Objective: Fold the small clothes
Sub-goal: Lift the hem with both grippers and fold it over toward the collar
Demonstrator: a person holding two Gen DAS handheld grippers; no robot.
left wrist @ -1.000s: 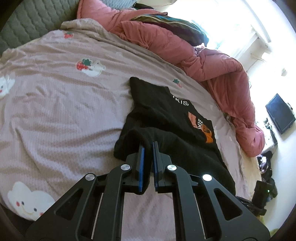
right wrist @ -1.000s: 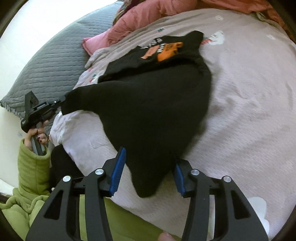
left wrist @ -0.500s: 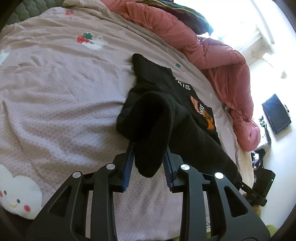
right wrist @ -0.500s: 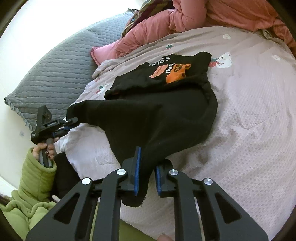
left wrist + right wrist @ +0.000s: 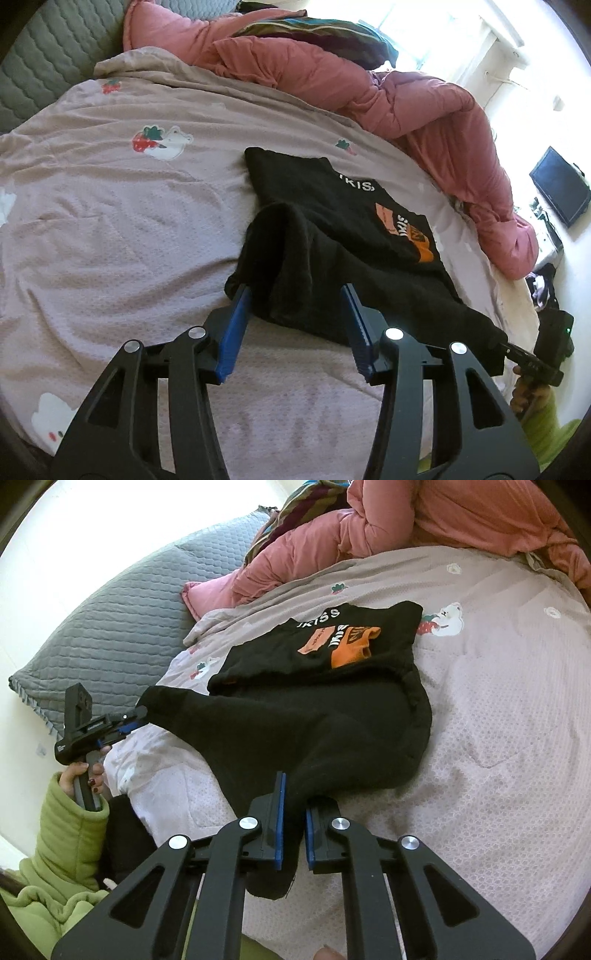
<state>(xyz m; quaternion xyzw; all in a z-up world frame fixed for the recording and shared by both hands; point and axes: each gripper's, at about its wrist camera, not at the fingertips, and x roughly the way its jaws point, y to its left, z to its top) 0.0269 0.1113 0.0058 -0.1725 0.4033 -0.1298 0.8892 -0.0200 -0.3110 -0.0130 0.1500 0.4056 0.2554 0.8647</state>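
Note:
A small black sweater [image 5: 332,229] with white letters and an orange patch lies on the pink-grey bedsheet [image 5: 122,229]; it also shows in the right wrist view [image 5: 314,709]. My left gripper [image 5: 293,310] is open, its blue pads either side of a bunched black fold, not pinching it. My right gripper [image 5: 291,827] is shut on a corner of the sweater's lower part, held just above the sheet. In the right wrist view the left gripper [image 5: 133,720] sits at the sweater's other corner.
A pink duvet [image 5: 388,92] is heaped along the far side of the bed. A grey quilted pillow [image 5: 118,627] lies at the head. A dark monitor [image 5: 559,186] stands off the bed. My green sleeve [image 5: 62,830] is at the bed's edge.
My left gripper has opened and let go of the black fold it held. My right gripper has shut on the sweater's corner and stayed shut.

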